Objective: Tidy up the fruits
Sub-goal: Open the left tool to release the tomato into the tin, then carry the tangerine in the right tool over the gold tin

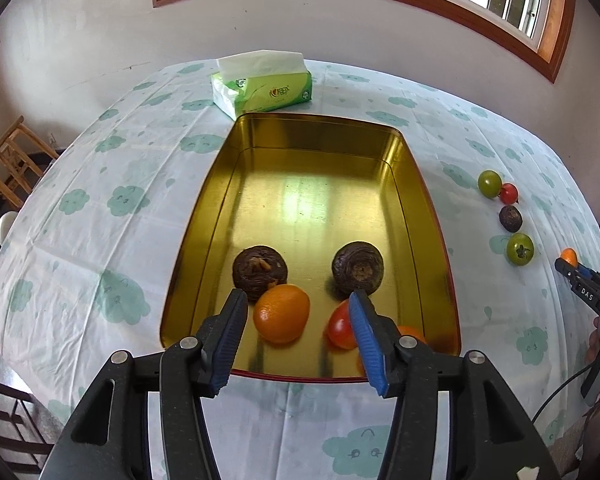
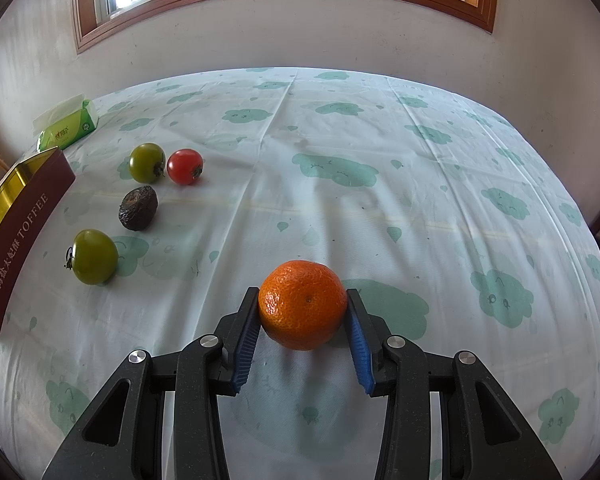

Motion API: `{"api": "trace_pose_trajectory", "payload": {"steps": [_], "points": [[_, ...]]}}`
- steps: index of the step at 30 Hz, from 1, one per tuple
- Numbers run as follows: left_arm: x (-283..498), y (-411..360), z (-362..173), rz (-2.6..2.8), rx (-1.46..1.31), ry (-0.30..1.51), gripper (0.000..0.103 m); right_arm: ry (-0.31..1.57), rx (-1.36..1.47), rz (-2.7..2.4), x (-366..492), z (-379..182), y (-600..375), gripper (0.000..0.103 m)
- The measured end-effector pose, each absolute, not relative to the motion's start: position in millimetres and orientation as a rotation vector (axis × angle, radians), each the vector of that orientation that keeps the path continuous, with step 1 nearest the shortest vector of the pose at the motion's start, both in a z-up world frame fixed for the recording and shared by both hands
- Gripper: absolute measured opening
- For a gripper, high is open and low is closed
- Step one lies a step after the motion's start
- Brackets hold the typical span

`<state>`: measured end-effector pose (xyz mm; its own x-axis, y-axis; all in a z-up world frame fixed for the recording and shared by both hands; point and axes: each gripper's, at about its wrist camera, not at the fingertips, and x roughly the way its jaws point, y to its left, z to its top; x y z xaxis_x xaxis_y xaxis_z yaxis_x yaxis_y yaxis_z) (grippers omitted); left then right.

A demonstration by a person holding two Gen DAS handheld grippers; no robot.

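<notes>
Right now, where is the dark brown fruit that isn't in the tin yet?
In the right wrist view, the dark brown fruit lies on the tablecloth at left, between the two green tomatoes, beside the tin.

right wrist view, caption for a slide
right claw grips an orange on the table, tomatoes left.

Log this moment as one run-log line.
left hand-held gripper: open above gold metal tin | right hand-held gripper: shut on round orange mandarin | white cloud-print tablecloth: four fruits loose
</notes>
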<state>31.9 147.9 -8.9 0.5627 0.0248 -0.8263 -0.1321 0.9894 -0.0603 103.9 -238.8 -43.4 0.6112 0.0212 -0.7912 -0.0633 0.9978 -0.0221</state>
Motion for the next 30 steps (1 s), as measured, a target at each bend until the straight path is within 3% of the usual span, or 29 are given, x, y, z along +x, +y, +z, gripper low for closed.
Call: {"api": "trace_pose_trajectory", "payload": {"steps": [23, 30], "points": [[22.3, 170.0, -8.5, 0.12, -0.157, 0.94, 0.076, 0.887, -0.054, 0.053, 101.6, -21.7, -223.0, 0.041], [18.6, 180.9, -7.0, 0.142, -0.186, 0.931, 0.078, 0.837, -0.072, 0.207, 96.8, 5.9, -165.4, 0.041]]}}
